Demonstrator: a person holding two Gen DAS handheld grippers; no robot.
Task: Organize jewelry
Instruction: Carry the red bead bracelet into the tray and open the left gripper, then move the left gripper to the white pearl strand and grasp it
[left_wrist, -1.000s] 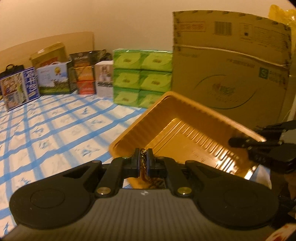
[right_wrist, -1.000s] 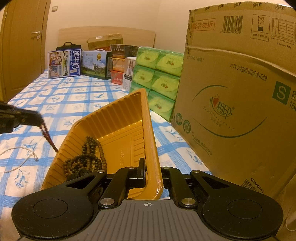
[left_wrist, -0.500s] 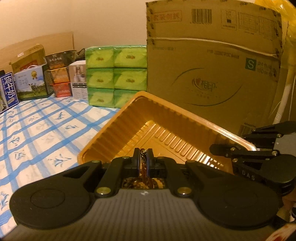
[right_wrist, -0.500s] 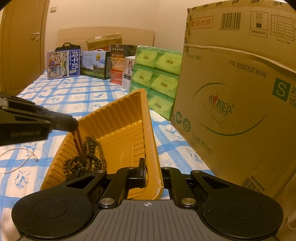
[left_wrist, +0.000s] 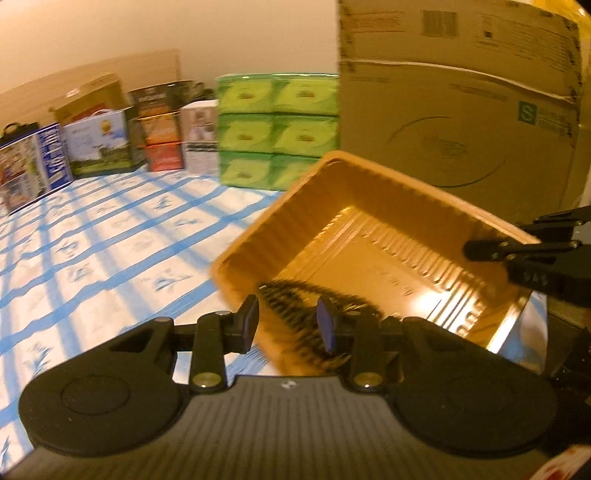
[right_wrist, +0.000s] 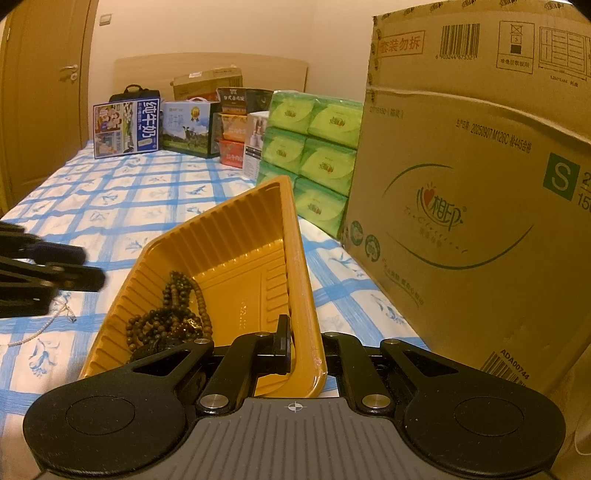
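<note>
Cardboard printed with a green "S" and "ADA00744" formed the big box (right_wrist: 461, 206) beside the tray (right_wrist: 236, 240). Dark bead strings (right_wrist: 173, 317) lay heaped in the tilted yellow tray, whose rim the right gripper (right_wrist: 295, 347) clamped. The left gripper (left_wrist: 288, 325) had just been opening, jaws apart, nothing pressed. A carton (right_wrist: 127, 127) read "纯牛奶".
</note>
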